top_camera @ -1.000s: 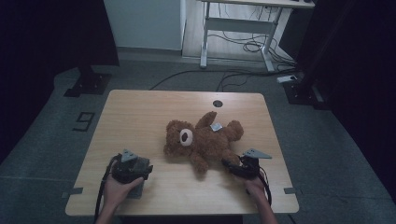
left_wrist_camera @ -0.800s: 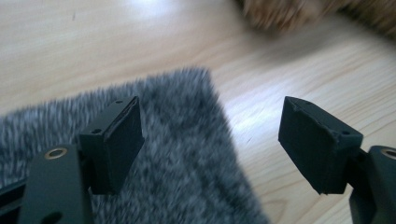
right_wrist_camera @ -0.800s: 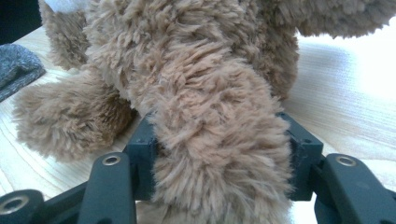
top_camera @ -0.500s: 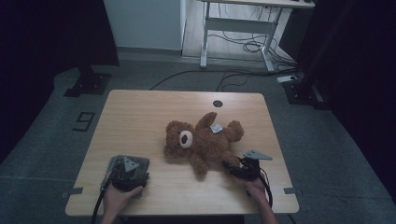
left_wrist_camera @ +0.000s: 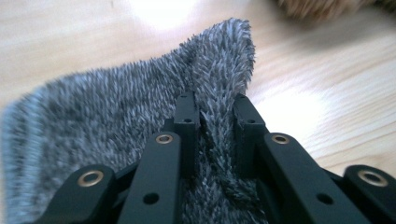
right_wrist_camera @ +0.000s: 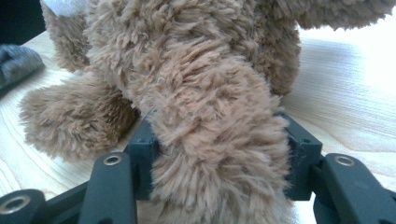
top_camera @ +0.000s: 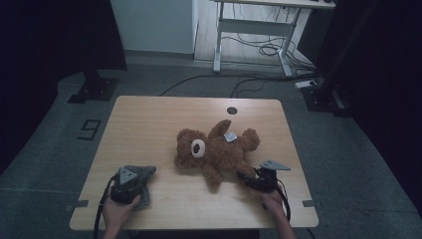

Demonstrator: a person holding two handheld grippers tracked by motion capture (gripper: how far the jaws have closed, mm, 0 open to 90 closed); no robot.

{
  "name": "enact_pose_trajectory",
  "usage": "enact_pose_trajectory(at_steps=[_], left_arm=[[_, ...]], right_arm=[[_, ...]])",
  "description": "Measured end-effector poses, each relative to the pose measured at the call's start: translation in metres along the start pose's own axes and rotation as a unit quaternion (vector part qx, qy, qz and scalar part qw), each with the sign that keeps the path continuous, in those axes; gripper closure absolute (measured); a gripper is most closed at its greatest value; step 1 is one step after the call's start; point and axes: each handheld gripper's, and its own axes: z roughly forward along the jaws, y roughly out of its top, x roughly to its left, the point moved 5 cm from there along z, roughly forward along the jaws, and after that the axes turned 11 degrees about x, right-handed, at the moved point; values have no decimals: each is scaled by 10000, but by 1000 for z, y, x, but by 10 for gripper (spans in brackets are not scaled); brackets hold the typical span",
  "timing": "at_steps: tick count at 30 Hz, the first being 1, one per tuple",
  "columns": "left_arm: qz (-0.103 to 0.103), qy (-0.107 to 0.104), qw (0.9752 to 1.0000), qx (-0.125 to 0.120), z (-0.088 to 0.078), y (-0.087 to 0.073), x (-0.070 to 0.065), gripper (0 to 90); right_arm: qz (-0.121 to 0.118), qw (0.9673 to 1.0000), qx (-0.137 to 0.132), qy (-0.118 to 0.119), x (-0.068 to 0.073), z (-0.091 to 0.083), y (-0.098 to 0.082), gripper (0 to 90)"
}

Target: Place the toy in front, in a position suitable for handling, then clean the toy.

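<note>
Teddy bear (top_camera: 219, 149) bears small tag (top_camera: 229, 136) (print unreadable).

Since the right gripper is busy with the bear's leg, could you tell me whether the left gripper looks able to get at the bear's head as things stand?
Probably not yet: the left gripper has just closed on a fold of the grey fuzzy cloth. The table between it and the teddy bear lies bare, so releasing the cloth should free it.

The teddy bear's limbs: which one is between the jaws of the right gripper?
The leg nearest the table's front edge, at the right gripper. The other limbs lie free.
</note>
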Motion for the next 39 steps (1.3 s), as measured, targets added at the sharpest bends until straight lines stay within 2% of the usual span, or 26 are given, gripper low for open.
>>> enact_pose_trajectory(at_steps=[3, 5, 8, 16, 19, 24, 31, 34, 36, 39], left_arm=[[-31, -36, 9997, -251, -11, 5, -3, 771], [3, 18, 9990, -443, -20, 9, -6, 781], [45, 6, 9981, -616, -28, 13, -10, 785], [-53, -195, 9973, -708, -27, 14, -12, 783], [-17, -252, 9969, -748, -30, 17, -15, 783], [119, -320, 9957, -860, -36, 25, -24, 784], [529, -488, 9922, -1017, -37, 46, -50, 783], [659, -629, 9902, -1056, -33, 58, -63, 783], [722, -781, 9885, -1077, -29, 68, -74, 783], [926, -876, 9856, -1109, -22, 85, -94, 783]], right_arm=[[-9, 10000, -7, -12, 1, 0, -1, 443], [-22, 10000, -9, -15, 1, -1, -1, 446], [-49, 10000, -7, -18, 2, -2, -2, 451], [-124, 9999, 5, 73, 1, -2, -2, 475], [-162, 9998, 4, 96, 0, -2, -2, 487], [-469, 9989, -7, 10, 1, -2, 0, 569], [-484, 9988, -44, -1, 0, -4, 3, 576], [-396, 9992, -85, 15, 0, -3, 3, 568], [-370, 9992, -110, 39, 0, -4, 3, 567], [-407, 9991, -148, 44, -1, -4, 5, 572]])
